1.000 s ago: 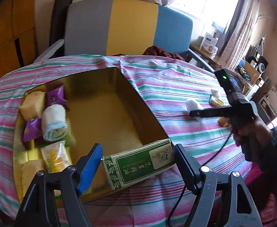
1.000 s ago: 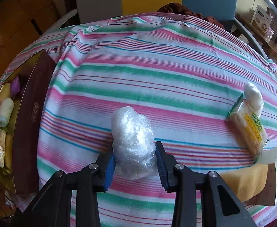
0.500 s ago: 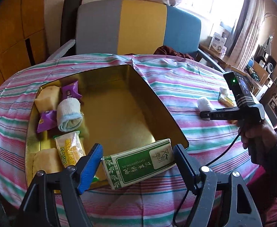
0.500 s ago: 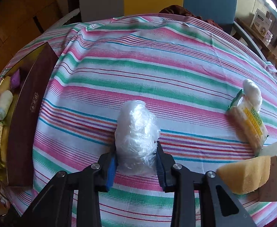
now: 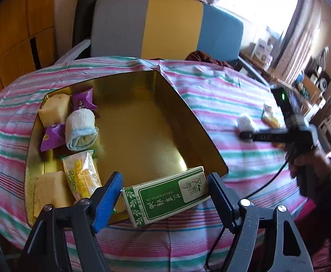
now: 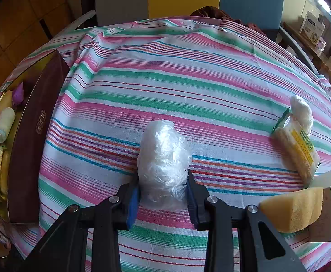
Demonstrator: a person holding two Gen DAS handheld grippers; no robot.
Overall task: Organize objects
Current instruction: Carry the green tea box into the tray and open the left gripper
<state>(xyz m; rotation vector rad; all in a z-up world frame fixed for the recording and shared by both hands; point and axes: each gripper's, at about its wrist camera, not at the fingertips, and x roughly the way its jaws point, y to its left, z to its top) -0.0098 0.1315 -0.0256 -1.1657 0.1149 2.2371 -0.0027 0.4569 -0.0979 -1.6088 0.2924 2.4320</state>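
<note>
I am mid-way through filling the gold tin (image 5: 201, 127), which sits at the left edge of the striped tablecloth (image 6: 188, 79). My left gripper (image 5: 165, 195) is clamped endwise on the green-and-white essential-oil box (image 5: 165, 198), which hangs over the tin's near right corner, not yet set down. My right gripper (image 6: 163, 192) is pressed together on a crumpled clear plastic bundle (image 6: 163, 158) near the middle of the cloth; I cannot tell whether the bundle is clear of the cloth.

Next, I judge, the box needs lowering onto the bare gold floor on the tin's right side before the jaws part. The bundle then has to travel left across the cloth and over the tin's dark outer wall (image 6: 34, 136). It is soft, so a firm squeeze should hold it.

Counted inside the tin, along its left side:
- two yellow sponges (image 5: 54, 108)
- two purple snack packets (image 5: 82, 99)
- one rolled white cloth (image 5: 80, 129)
- one yellow Weidan wafer pack (image 5: 81, 172)

Loose near the cloth's right edge:
- one more wafer pack (image 6: 299, 149)
- one white wad (image 6: 301, 111) touching its far end
- one yellow sponge (image 6: 292, 210)
- one brown-sided carton (image 6: 330, 204) against the sponge
</note>
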